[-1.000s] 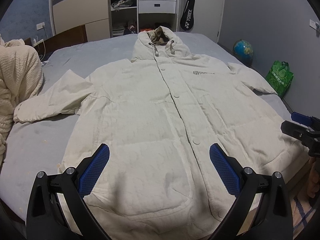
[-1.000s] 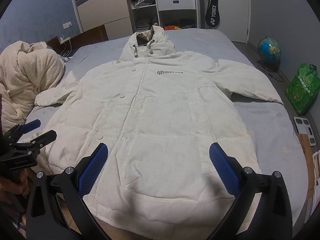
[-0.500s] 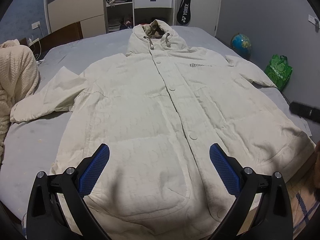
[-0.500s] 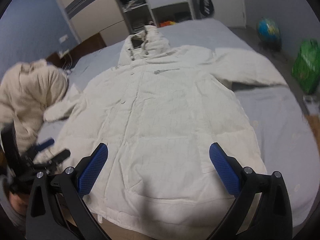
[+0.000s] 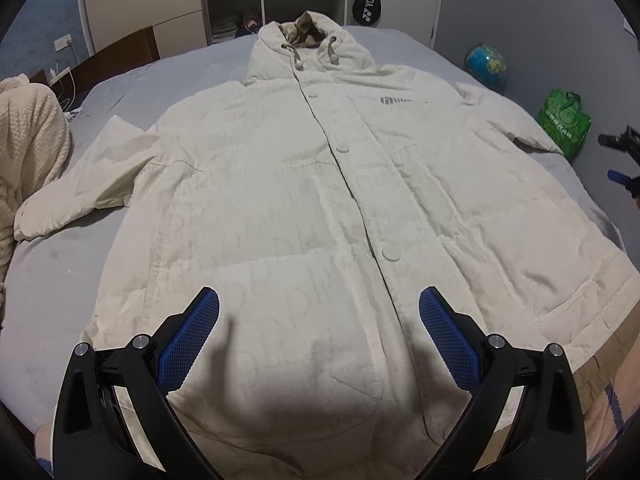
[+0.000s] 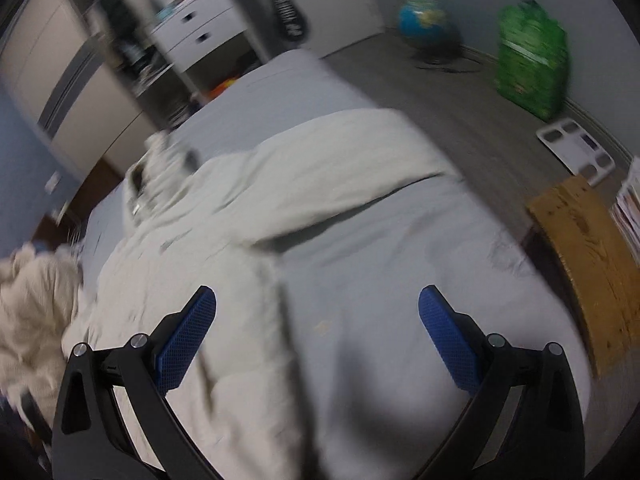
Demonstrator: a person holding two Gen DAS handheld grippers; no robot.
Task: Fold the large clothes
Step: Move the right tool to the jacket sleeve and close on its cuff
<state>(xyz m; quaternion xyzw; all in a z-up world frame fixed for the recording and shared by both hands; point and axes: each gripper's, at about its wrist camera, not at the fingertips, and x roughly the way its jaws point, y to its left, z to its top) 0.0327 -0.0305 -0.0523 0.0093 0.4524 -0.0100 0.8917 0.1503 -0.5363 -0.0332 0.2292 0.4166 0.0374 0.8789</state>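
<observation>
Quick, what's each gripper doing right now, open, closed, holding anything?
Left gripper: open, empty, above the jacket.
Right gripper: open, empty, over the bed.

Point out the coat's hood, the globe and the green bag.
hood [image 5: 308, 36]: left wrist view, on the opening at its top.
globe [image 5: 485, 62]: left wrist view, on the blue sphere.
green bag [image 5: 564, 122]: left wrist view, on its front panel.

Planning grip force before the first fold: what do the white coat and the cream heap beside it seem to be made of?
White coat: looks like padded, quilted woven fabric with a matte finish; stitched panels puff softly and snap buttons close the front. Probably a down or synthetic fill. Cream heap: apparently a soft knit or waffle-textured fleece, judging by its bumpy grid surface.
</observation>
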